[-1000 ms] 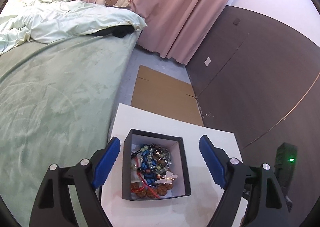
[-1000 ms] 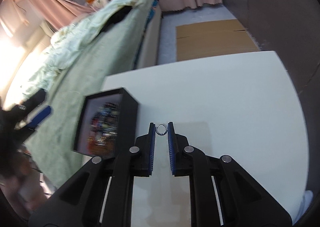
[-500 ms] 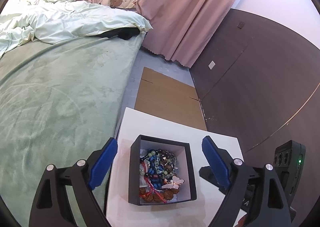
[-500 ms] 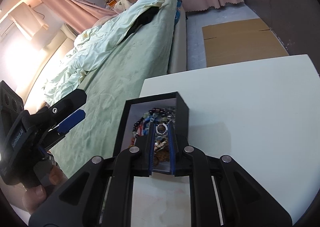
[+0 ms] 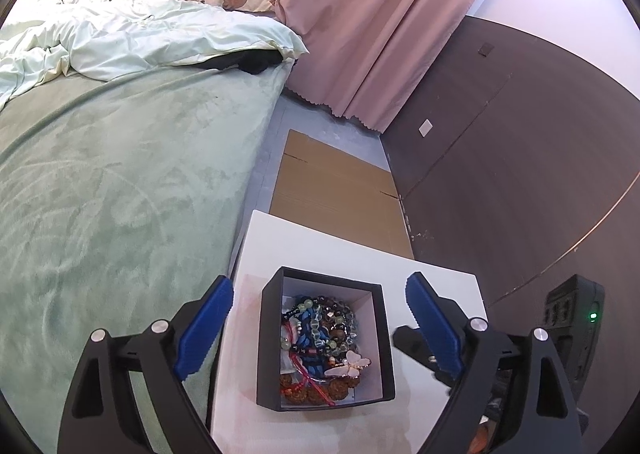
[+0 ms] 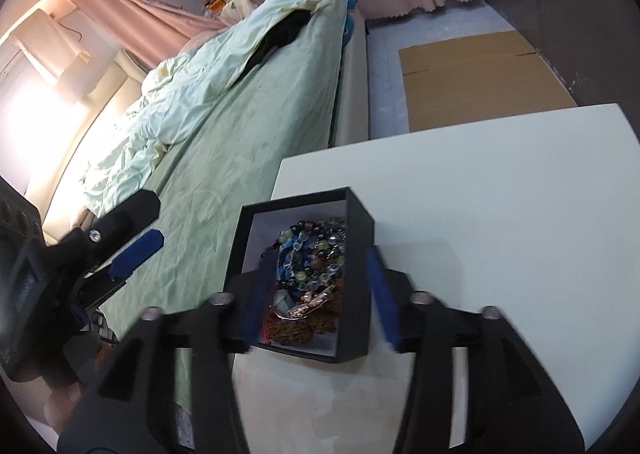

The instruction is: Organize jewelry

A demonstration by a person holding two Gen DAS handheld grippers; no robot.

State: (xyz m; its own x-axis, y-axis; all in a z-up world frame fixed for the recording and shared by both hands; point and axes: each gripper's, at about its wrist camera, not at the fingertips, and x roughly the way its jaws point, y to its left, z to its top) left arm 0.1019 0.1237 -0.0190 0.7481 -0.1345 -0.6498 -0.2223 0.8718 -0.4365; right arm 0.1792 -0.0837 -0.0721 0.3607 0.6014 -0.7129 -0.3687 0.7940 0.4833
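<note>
A black jewelry box (image 5: 384,338) with a white lining sits on the white table (image 5: 328,254). It holds a heap of beaded bracelets (image 5: 320,326) and a butterfly piece (image 5: 352,364). My left gripper (image 5: 320,334) is open, its blue fingers either side of the box and above it. My right gripper (image 6: 320,294) is open over the box (image 6: 360,221), with the beads (image 6: 312,246) between its fingers. The small ring it held does not show between the fingers.
A bed with a green cover (image 5: 120,193) lies left of the table. Flat cardboard (image 5: 332,189) lies on the floor beyond the table. A dark wall (image 5: 500,153) stands at the right. The left gripper shows in the right wrist view (image 6: 132,246).
My right gripper moved left from the table to over the box with the ring, then opened. The ring is gone from its fingers. My left gripper drew back a little.
</note>
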